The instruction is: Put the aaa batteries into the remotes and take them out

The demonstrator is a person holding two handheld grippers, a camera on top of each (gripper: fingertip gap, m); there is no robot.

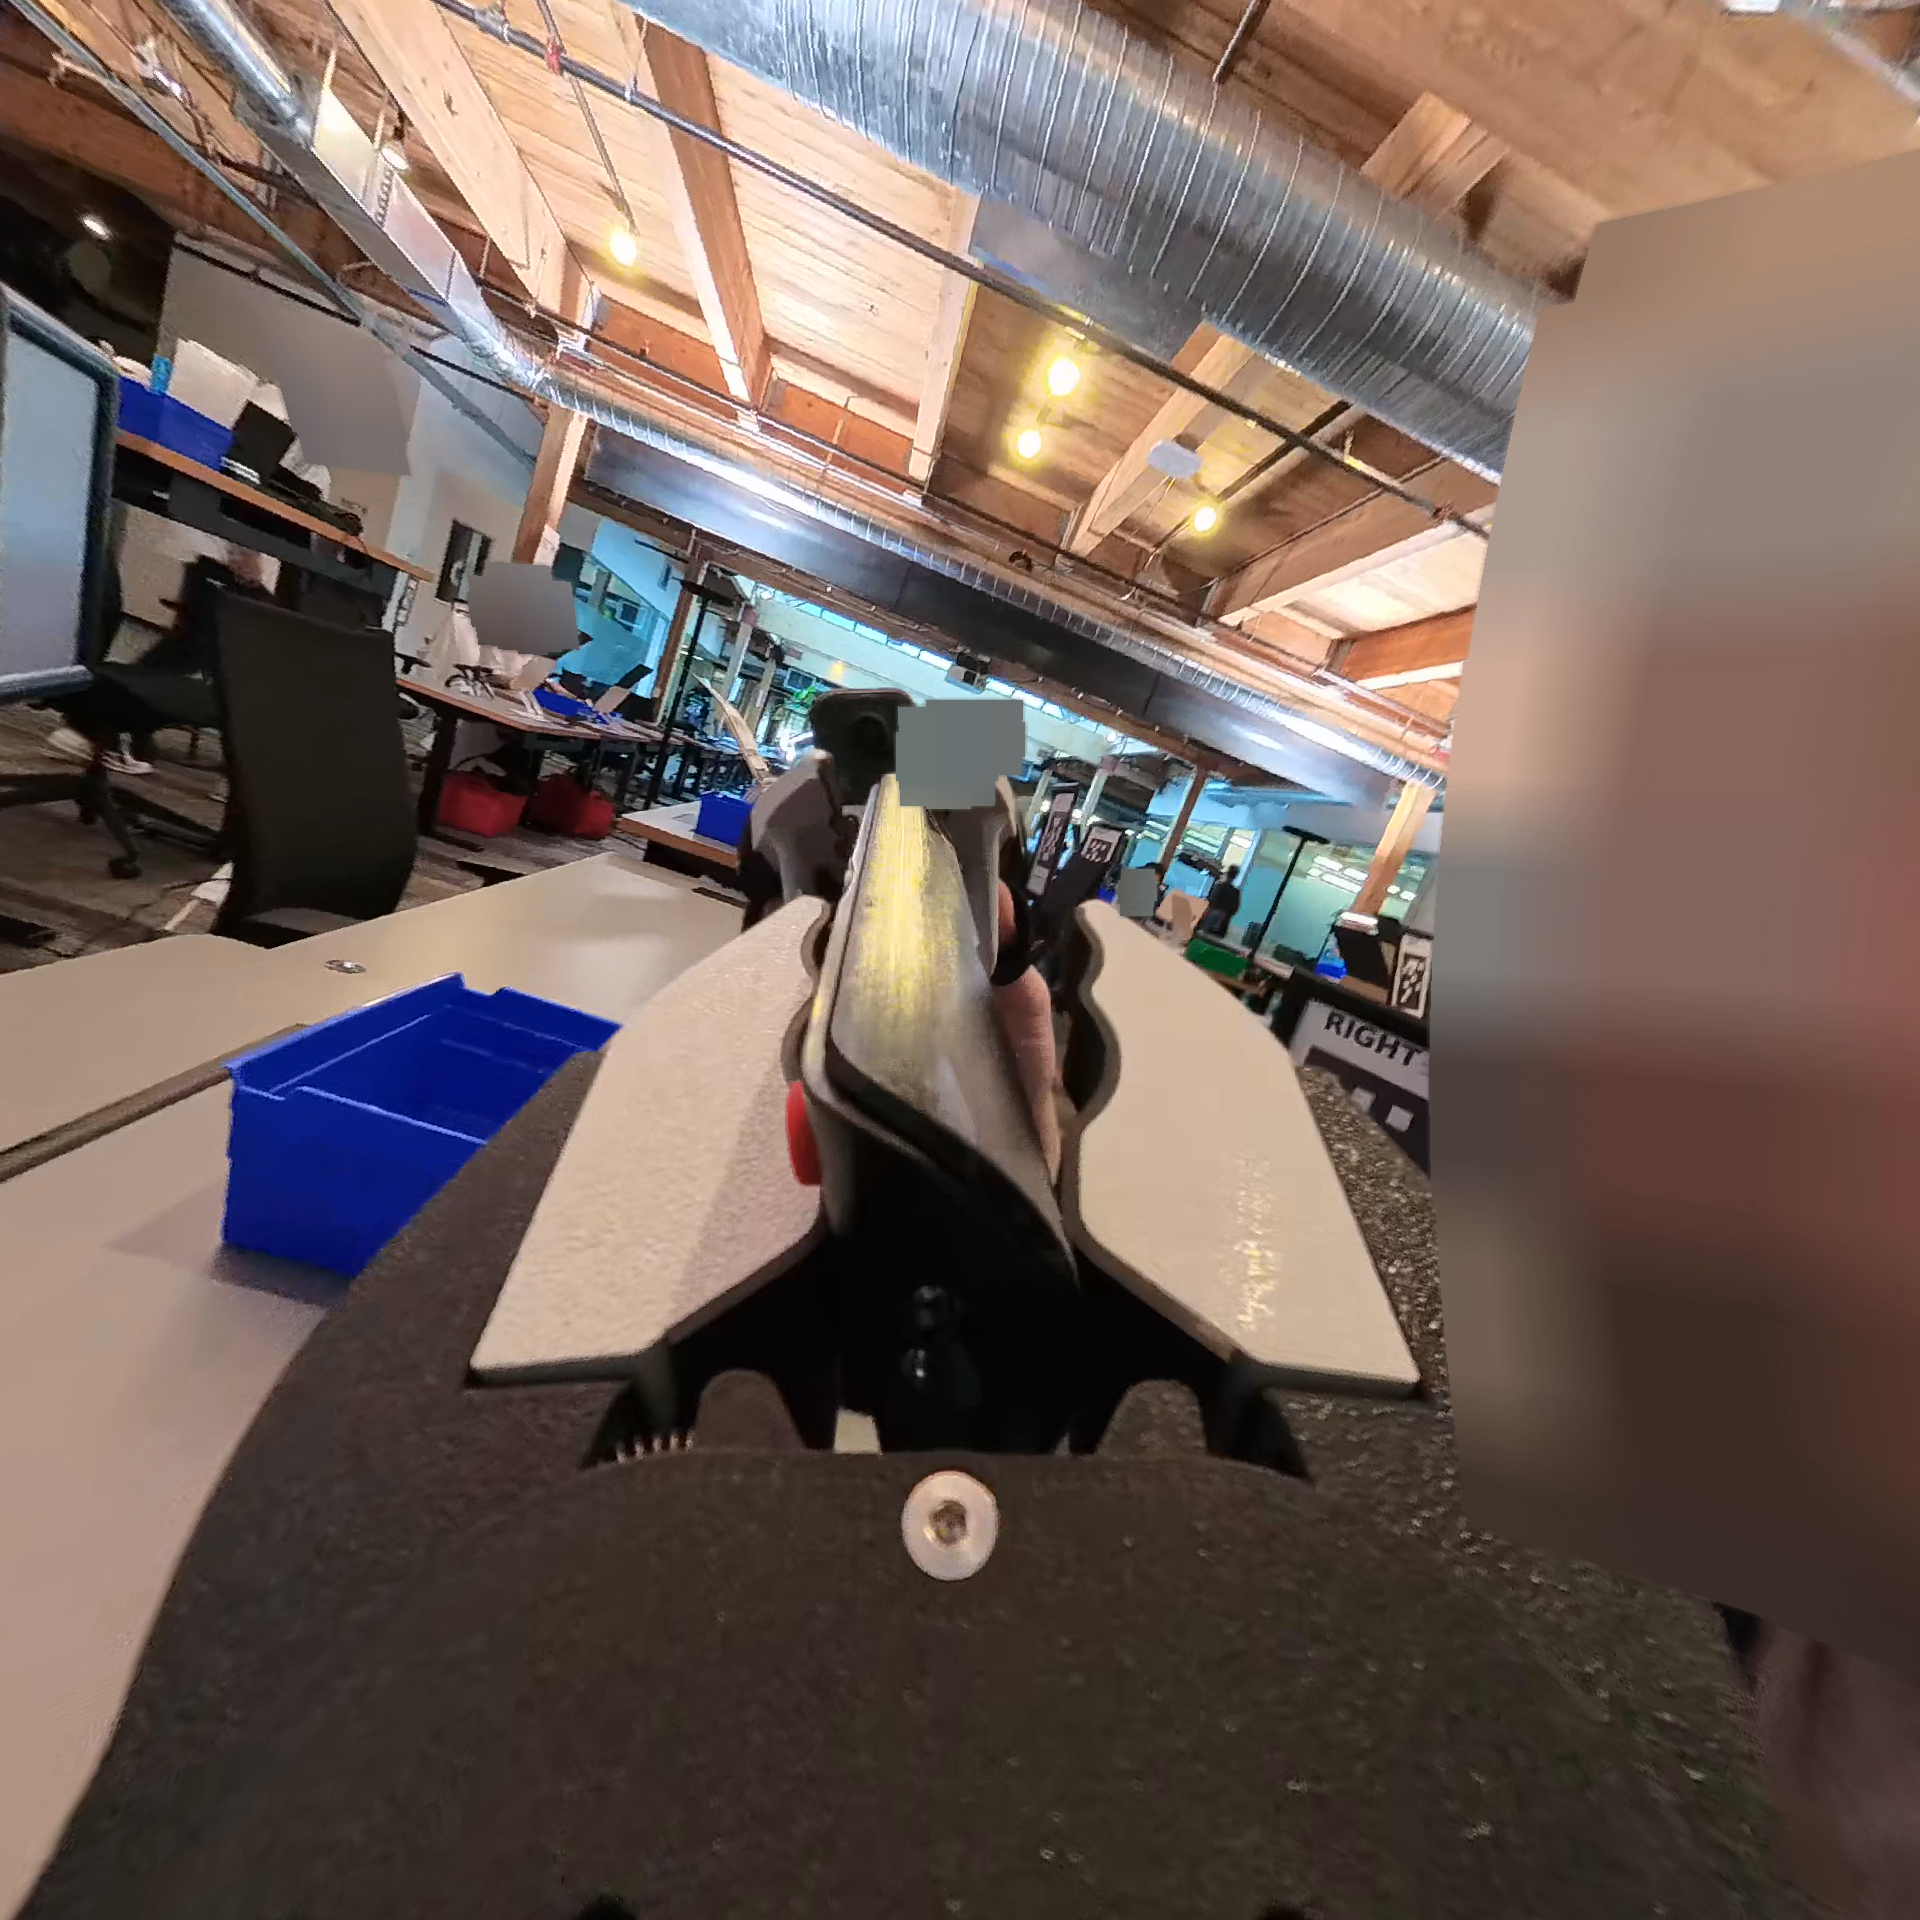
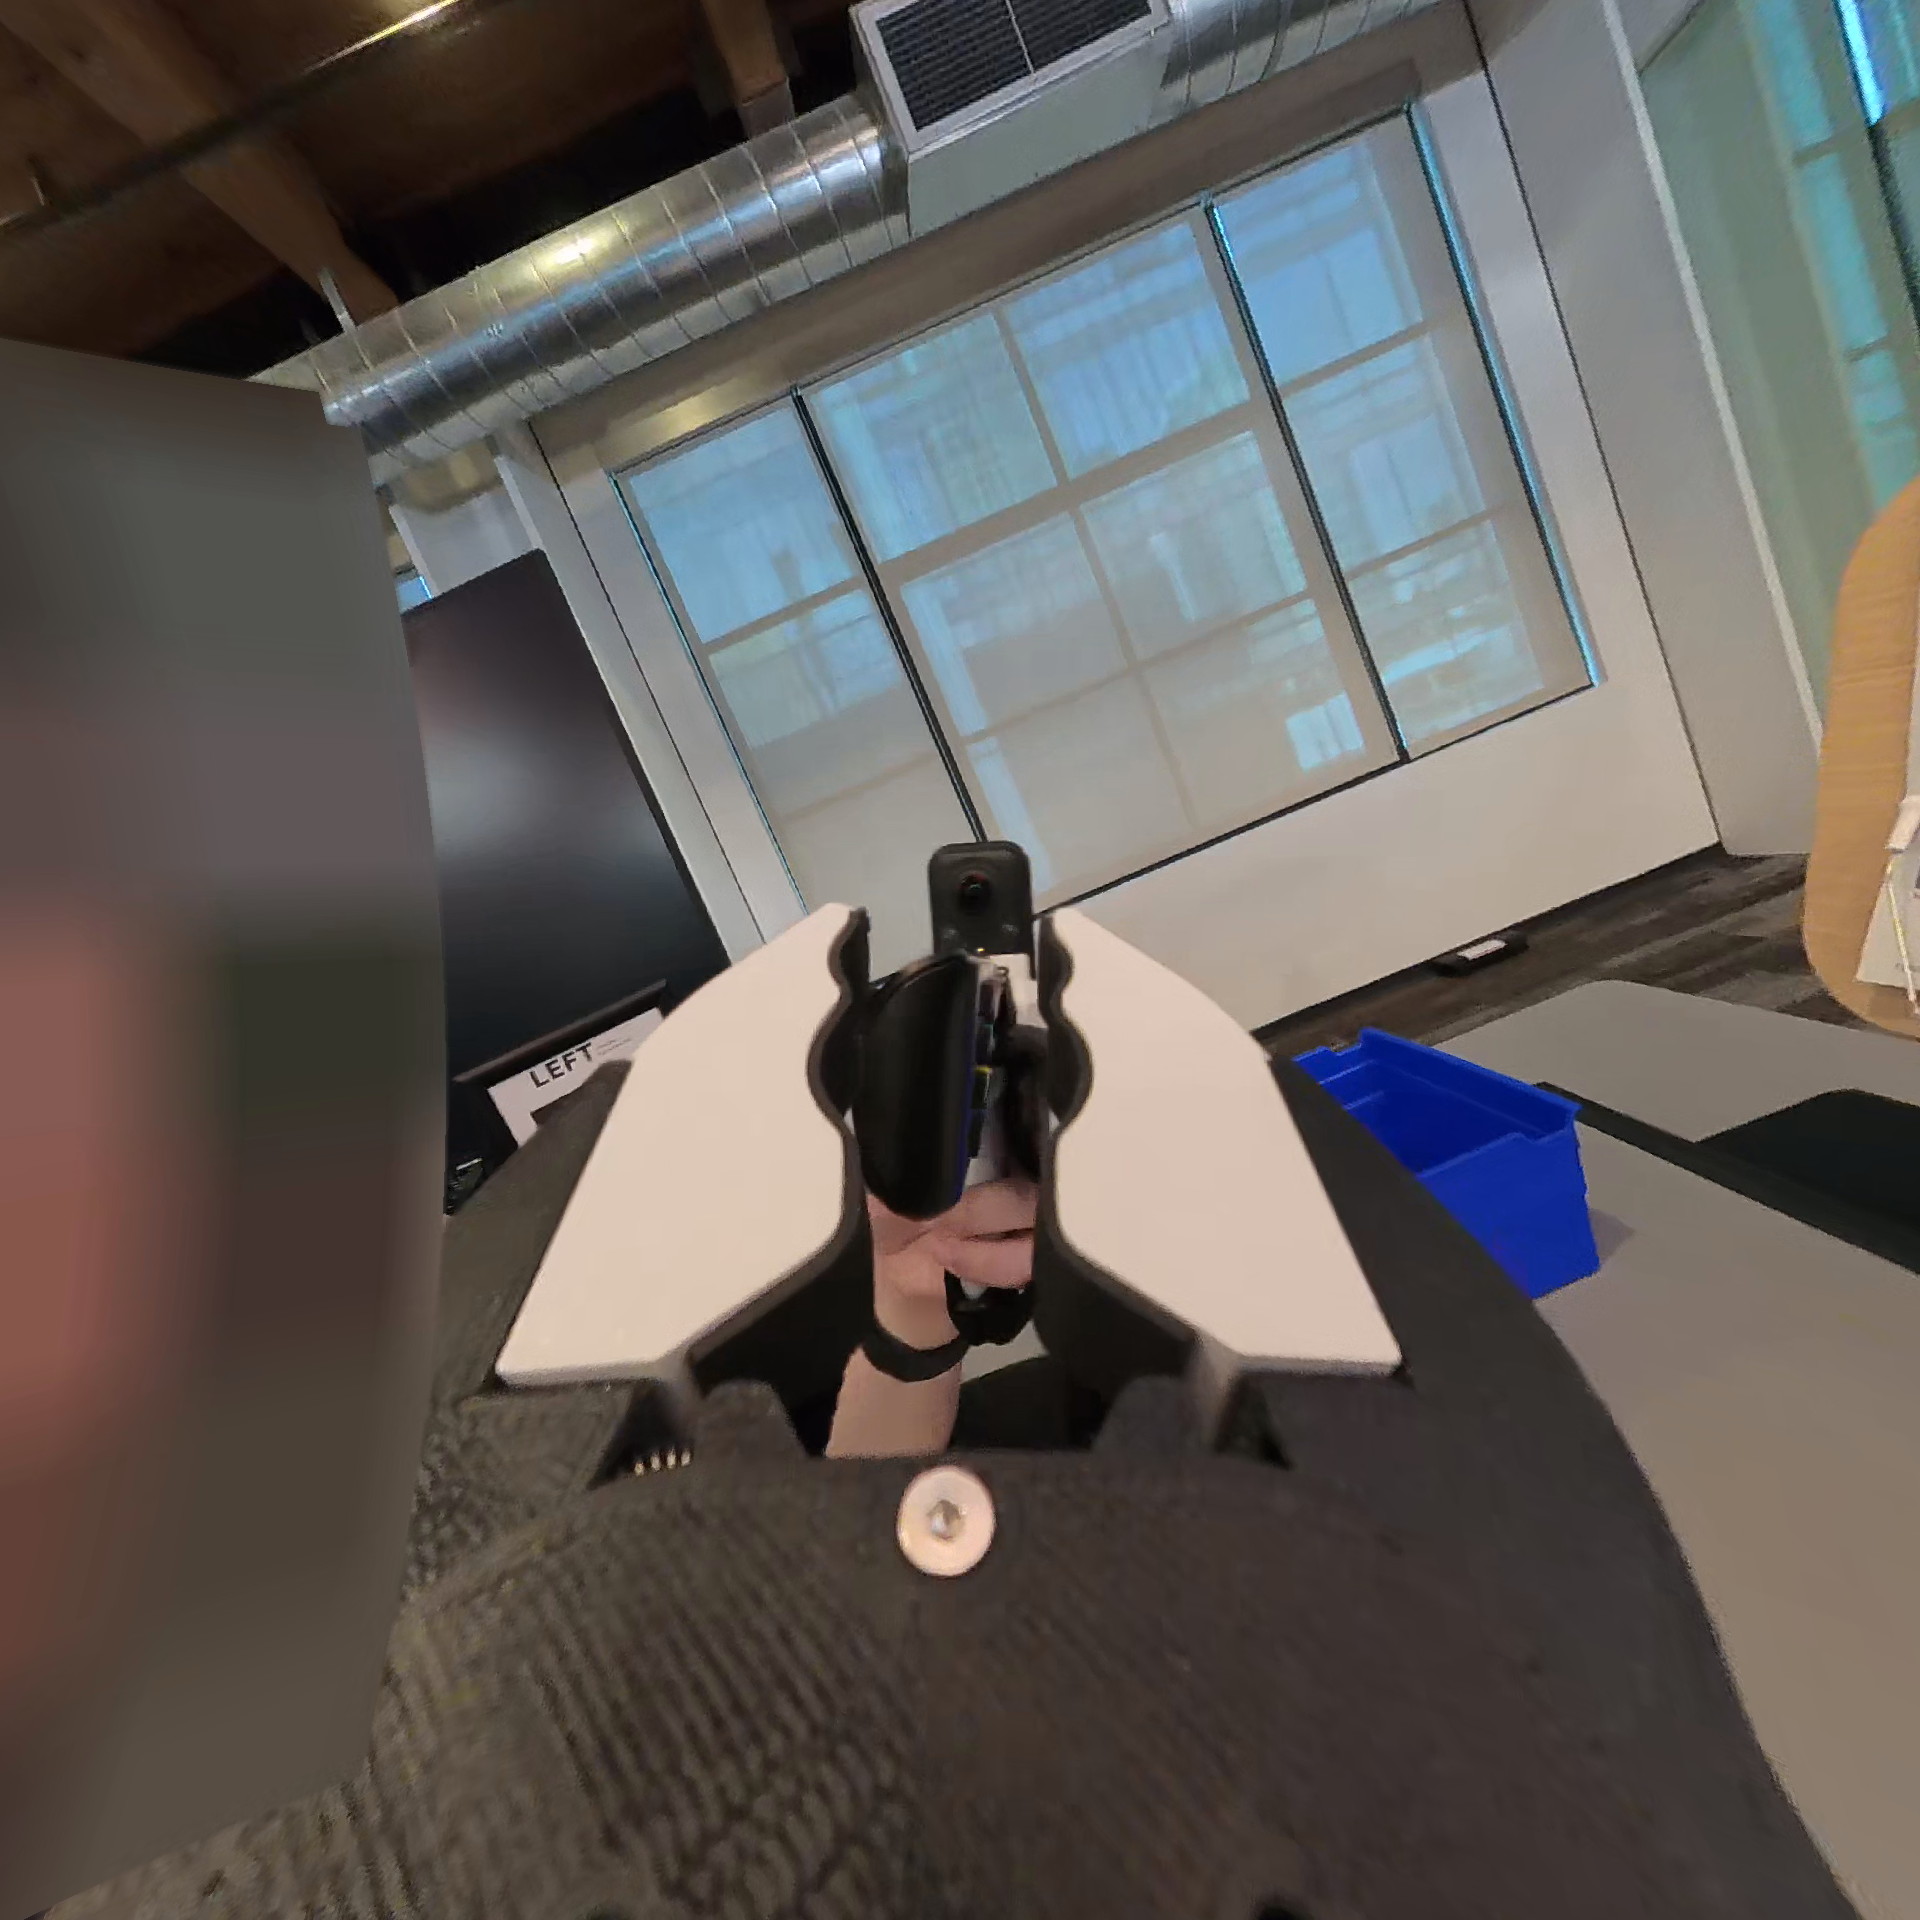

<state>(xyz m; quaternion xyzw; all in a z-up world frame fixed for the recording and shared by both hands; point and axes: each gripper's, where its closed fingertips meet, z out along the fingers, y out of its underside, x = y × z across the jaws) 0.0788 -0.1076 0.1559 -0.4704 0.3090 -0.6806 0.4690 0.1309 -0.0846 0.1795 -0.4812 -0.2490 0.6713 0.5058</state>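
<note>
A black remote (image 1: 925, 1039) sits edge-on between the grey fingers of my left gripper (image 1: 951, 914), which is shut on it; a red button shows on its left side. The remote's far end reaches my right gripper (image 1: 790, 831), which faces me. In the right wrist view the remote's rounded end (image 2: 914, 1091), with coloured buttons along one side, sits between the narrow jaws of my right gripper (image 2: 951, 925). The left gripper's camera (image 2: 977, 894) and a hand (image 2: 935, 1278) show behind it. No batteries are in view.
A blue plastic bin (image 1: 353, 1143) stands on the grey table (image 1: 104, 1299) to my left; it also shows in the right wrist view (image 2: 1507, 1195). A black office chair (image 1: 312, 758) and desks stand beyond. A dark screen (image 2: 551, 831) stands behind the left gripper.
</note>
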